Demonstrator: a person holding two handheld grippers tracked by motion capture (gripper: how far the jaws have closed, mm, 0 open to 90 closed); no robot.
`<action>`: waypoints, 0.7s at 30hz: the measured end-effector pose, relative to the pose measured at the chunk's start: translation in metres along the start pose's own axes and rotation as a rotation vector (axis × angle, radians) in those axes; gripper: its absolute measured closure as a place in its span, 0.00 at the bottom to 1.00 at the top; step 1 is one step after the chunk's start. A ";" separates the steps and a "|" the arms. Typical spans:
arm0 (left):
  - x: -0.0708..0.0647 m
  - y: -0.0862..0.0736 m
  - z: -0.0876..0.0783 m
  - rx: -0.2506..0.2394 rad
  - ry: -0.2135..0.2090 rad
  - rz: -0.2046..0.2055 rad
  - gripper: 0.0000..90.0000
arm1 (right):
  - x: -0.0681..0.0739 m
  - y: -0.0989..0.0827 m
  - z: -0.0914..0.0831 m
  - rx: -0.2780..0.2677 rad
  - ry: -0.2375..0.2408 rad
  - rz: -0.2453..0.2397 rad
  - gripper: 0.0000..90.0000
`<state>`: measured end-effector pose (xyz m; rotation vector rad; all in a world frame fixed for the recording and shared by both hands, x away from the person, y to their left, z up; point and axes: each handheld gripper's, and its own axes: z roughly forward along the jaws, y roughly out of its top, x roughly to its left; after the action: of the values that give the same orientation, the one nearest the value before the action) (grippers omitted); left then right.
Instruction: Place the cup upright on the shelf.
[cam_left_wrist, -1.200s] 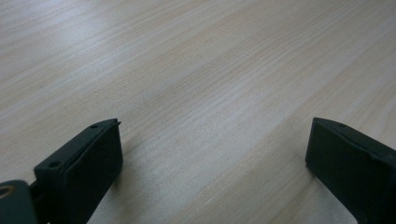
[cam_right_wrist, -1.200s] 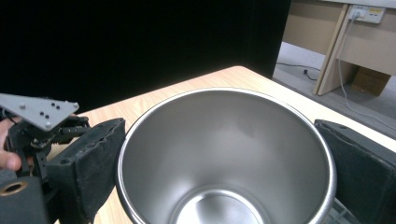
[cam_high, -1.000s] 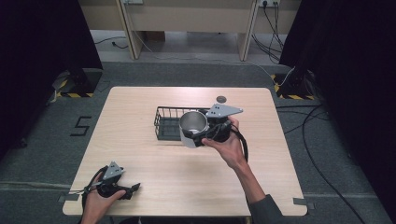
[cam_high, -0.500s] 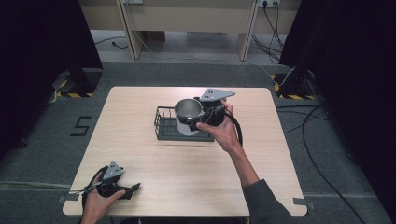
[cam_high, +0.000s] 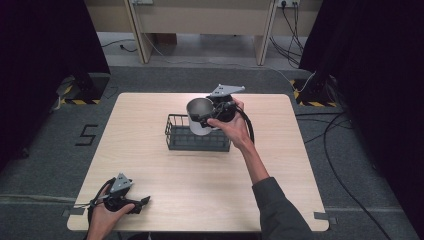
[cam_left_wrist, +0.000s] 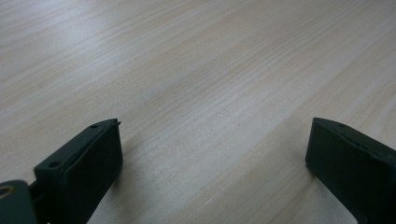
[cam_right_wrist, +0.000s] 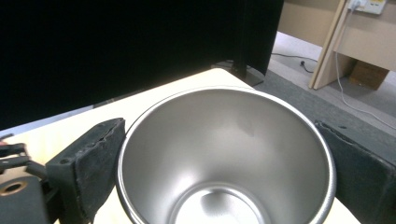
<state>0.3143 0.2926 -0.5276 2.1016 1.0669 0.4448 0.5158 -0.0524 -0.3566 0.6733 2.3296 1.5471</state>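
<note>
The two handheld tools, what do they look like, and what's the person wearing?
Both the left tool and right tool are black, each topped with a grey three-cornered plate and trailing a black cable. Their jaws are blocky black pads. A dark grey sleeve covers the right arm.

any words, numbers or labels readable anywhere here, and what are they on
"5": dark numeral marked on the grey floor left of the table.
Metal cup, wire basket and both grippers: no readable text.
Yellow-and-black hazard stripes on the floor: a sign pattern, no words.
</note>
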 end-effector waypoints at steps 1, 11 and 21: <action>0.000 0.000 0.000 0.000 0.000 0.000 0.03 | 0.000 0.000 0.000 0.000 0.000 0.000 0.07; 0.000 0.000 0.000 0.000 0.000 0.000 0.03 | -0.018 -0.009 0.012 0.005 -0.005 0.034 0.07; 0.000 0.000 0.000 -0.001 0.000 0.000 0.04 | -0.026 -0.018 0.017 0.014 -0.002 0.051 0.07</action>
<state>0.3142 0.2925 -0.5277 2.1008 1.0663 0.4457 0.5415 -0.0581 -0.3803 0.7434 2.3412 1.5519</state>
